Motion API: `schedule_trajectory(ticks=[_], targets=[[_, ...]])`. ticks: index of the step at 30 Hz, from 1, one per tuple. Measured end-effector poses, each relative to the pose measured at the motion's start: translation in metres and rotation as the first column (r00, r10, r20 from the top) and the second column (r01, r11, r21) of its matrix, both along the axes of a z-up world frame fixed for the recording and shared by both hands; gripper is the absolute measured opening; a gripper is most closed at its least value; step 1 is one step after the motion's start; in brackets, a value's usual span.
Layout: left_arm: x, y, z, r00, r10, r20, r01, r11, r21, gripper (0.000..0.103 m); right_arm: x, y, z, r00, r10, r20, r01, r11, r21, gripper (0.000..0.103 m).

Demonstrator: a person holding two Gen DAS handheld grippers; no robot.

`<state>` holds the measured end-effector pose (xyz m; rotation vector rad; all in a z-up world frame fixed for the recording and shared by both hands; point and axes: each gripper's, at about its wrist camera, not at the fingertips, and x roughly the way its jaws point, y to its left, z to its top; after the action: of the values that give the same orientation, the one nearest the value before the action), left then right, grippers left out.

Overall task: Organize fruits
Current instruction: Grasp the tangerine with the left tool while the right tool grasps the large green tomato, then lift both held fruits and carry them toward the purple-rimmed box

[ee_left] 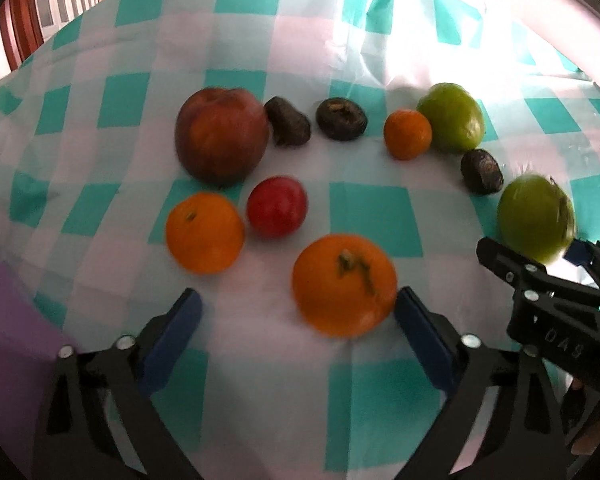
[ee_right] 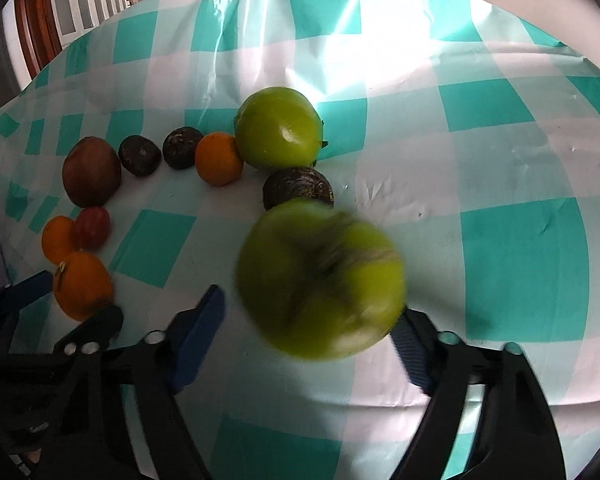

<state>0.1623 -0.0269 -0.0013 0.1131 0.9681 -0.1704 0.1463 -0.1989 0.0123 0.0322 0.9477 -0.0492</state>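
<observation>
my left tongs point(ee_left: 298, 312) stand apart, orange point(ee_left: 344, 285) touching the 3 o'clock pad. right tongs point(ee_right: 308, 320) apart around a blurred green fruit point(ee_right: 320, 280); grip uncertain.

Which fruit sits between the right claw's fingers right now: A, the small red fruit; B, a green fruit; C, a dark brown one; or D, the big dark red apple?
B: the right wrist view shows the green fruit between the right claw fingers.

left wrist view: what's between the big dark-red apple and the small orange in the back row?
Two dark brown fruits: one touching or nearly touching the apple, the other short of the small orange. The right wrist view shows the same.
</observation>
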Motion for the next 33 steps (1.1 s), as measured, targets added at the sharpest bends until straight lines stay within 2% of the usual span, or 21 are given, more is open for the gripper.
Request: schedule_trajectory(ticks=[3, 5, 7, 10, 14, 22, 30, 33], targets=[[0.002, -0.006, 0.002, 1.000, -0.018, 0.019, 0.018, 1.000, -0.003, 0.083, -0.002, -0.003, -0.002, 1.000, -0.004, -0.002, 0.004, 1.000, 0.012, 0.071], [0.002, -0.008, 0.003, 0.999, -0.023, 0.023, 0.023, 1.000, -0.003, 0.078, 0.010, 0.003, 0.002, 1.000, -0.006, 0.008, 0.007, 1.000, -0.013, 0.069], [0.002, -0.008, 0.004, 0.999, -0.019, 0.029, 0.020, 1.000, -0.009, 0.069, 0.013, 0.002, 0.002, 1.000, -0.017, 0.010, 0.017, 1.000, -0.014, 0.065], [-0.003, -0.009, 0.006, 0.999, -0.032, 0.036, 0.033, 0.999, -0.011, 0.057, 0.015, 0.005, 0.002, 1.000, -0.020, 0.015, 0.020, 0.999, -0.030, 0.064], [-0.002, -0.014, 0.009, 0.998, -0.051, 0.043, 0.052, 0.999, -0.011, 0.046, 0.014, 0.010, -0.003, 1.000, -0.020, 0.000, 0.020, 1.000, -0.024, 0.063], [-0.014, -0.009, 0.012, 0.996, -0.083, 0.042, 0.083, 0.997, -0.005, 0.045, 0.014, 0.010, -0.003, 1.000, -0.017, -0.009, 0.016, 1.000, -0.011, 0.063], [-0.041, 0.008, 0.018, 0.997, -0.066, -0.038, 0.065, 0.998, -0.007, 0.045, 0.009, 0.010, -0.004, 1.000, -0.014, -0.004, 0.014, 1.000, 0.000, 0.063], [-0.063, 0.021, 0.028, 0.996, -0.071, -0.054, 0.071, 0.997, -0.004, 0.045, -0.009, 0.011, 0.000, 0.999, -0.043, -0.030, 0.044, 0.998, 0.033, 0.063]])
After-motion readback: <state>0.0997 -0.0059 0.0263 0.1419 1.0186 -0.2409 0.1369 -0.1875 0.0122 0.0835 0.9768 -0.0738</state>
